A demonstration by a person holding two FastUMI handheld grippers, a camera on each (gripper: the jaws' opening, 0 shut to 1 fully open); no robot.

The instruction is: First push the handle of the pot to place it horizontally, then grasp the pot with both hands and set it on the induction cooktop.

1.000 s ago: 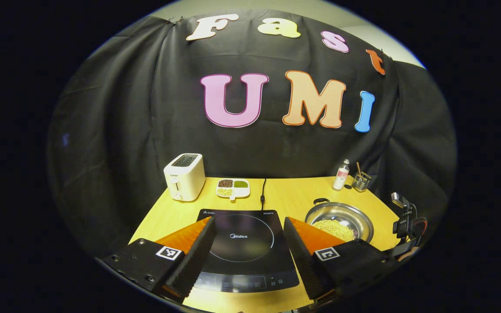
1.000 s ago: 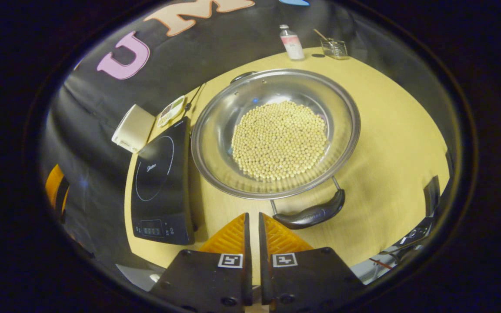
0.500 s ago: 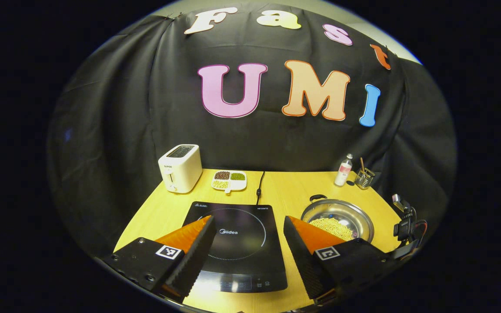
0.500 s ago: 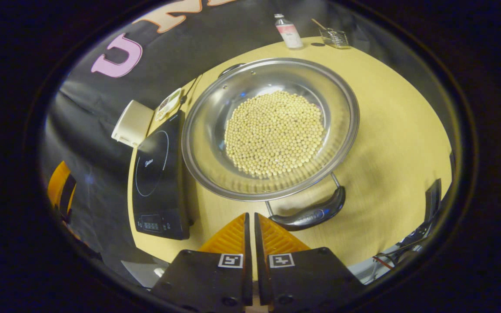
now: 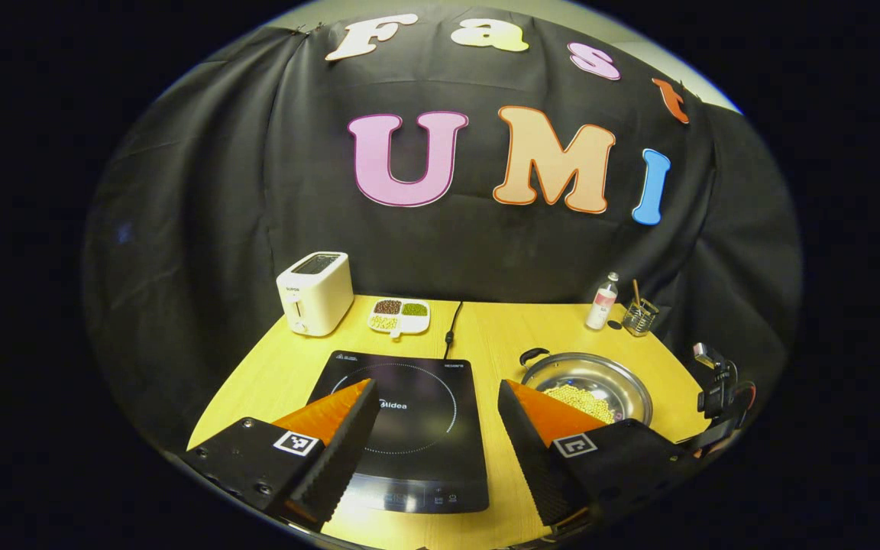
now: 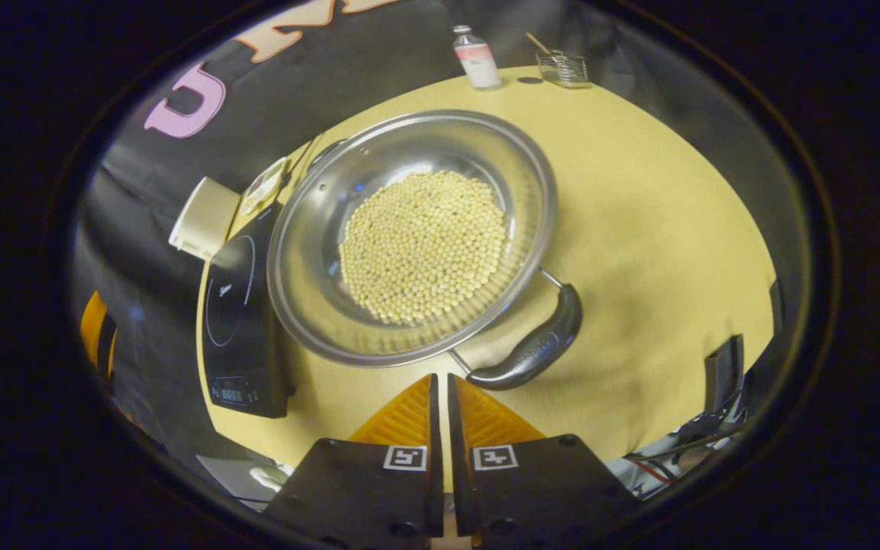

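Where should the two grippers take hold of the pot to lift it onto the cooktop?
Probably at its two opposite loop handles: the near handle from the right gripper side, the far handle from the cooktop side. The pot rim looks wide, thin and slippery.

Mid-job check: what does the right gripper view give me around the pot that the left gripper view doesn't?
Right gripper view: the near handle, lying at an angle just ahead of the shut right tongs. Left gripper view: the open left tongs straddling the induction cooktop. Both: the pot of beans on the table, beside the cooktop.
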